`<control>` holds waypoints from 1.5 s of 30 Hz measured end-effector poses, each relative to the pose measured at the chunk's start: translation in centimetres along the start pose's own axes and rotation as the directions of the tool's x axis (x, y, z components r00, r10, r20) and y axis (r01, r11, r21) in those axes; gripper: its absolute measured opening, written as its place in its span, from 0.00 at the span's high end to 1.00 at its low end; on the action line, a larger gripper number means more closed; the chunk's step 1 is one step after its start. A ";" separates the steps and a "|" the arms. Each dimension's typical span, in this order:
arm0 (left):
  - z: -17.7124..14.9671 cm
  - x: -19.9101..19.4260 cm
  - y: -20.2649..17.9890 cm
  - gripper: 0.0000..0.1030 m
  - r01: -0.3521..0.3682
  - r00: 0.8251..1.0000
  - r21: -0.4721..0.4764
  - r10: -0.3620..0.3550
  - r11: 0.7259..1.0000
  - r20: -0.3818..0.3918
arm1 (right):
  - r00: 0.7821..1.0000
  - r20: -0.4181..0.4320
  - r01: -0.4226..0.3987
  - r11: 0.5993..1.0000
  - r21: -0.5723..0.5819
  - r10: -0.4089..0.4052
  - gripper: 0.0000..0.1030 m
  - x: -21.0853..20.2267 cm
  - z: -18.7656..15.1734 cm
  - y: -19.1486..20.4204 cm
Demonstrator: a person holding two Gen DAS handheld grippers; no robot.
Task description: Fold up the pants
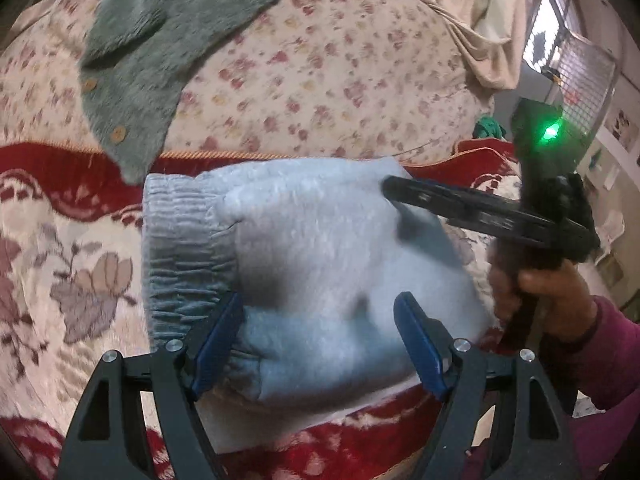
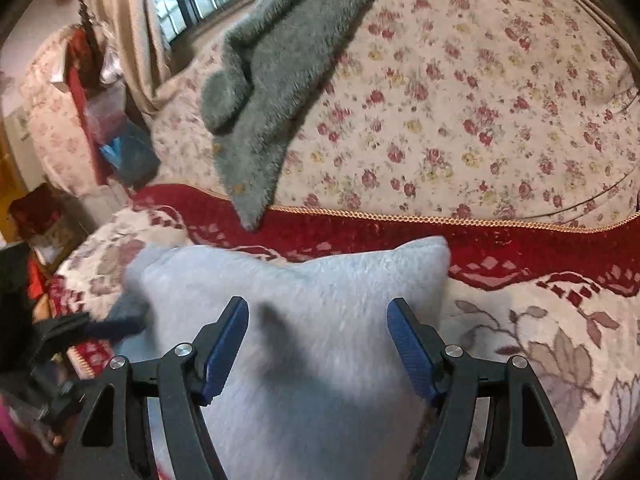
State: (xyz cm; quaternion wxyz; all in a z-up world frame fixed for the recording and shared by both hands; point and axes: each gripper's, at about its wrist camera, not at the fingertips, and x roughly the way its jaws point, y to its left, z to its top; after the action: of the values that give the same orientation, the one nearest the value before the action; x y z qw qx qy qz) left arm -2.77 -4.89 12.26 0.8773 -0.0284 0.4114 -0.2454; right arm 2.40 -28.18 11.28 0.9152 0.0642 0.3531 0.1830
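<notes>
The light blue-grey pants (image 1: 320, 248) lie folded into a thick rectangle on a red and cream blanket (image 1: 60, 248), with the gathered waistband (image 1: 180, 248) at the left. My left gripper (image 1: 320, 316) hovers open over their near edge, and neither blue pad grips cloth. My right gripper (image 1: 400, 192) reaches in from the right above the far corner, held by a hand (image 1: 552, 292) in a pink sleeve. In the right wrist view the pants (image 2: 300, 280) fill the foreground. There my right gripper (image 2: 318, 320) stands open above them, and my left gripper (image 2: 120, 326) shows blurred at the left edge.
A grey fuzzy cardigan (image 1: 132, 80) (image 2: 256, 120) with wooden buttons lies across the floral bedspread (image 1: 340, 80) behind the pants. Its tip hangs onto the blanket's red border (image 2: 360, 236). A curtain (image 2: 132, 40), a window and cluttered furniture (image 2: 100, 120) stand beyond the bed's left side.
</notes>
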 end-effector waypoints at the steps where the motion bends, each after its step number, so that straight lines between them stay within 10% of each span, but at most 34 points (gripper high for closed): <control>1: -0.6 0.3 0.4 0.25 -0.002 1.000 -0.008 0.002 1.000 0.009 | 1.000 -0.002 0.024 1.000 -0.003 -0.024 0.23 1.1 -0.1 0.3; 6: -1.6 1.8 1.4 0.25 -0.004 0.999 -0.051 0.006 0.999 0.033 | 0.983 -0.119 0.126 0.986 -0.113 -0.139 0.11 5.6 -0.8 1.8; 16: -1.2 1.1 -0.1 0.25 -0.061 0.994 -0.136 0.073 0.989 0.083 | 0.993 -0.094 0.071 0.996 -0.052 -0.076 0.10 3.8 -1.2 0.7; 26: -0.7 0.3 -4.2 0.13 -0.259 0.950 -0.179 0.283 0.949 0.131 | 0.991 -0.103 0.091 0.995 0.048 -0.086 0.10 -1.6 -3.5 -1.2; 45: -1.1 -2.8 -5.9 0.05 -0.363 0.892 -0.226 0.407 0.904 0.196 | 0.996 -0.066 0.069 0.996 0.051 -0.066 0.10 -6.8 -5.4 -0.7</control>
State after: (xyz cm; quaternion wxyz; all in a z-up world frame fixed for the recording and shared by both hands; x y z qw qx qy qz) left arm -7.52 -8.66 15.00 0.9451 -0.0560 0.3211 -0.0217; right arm -5.67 -31.43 11.37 0.9070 0.0705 0.3893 0.1446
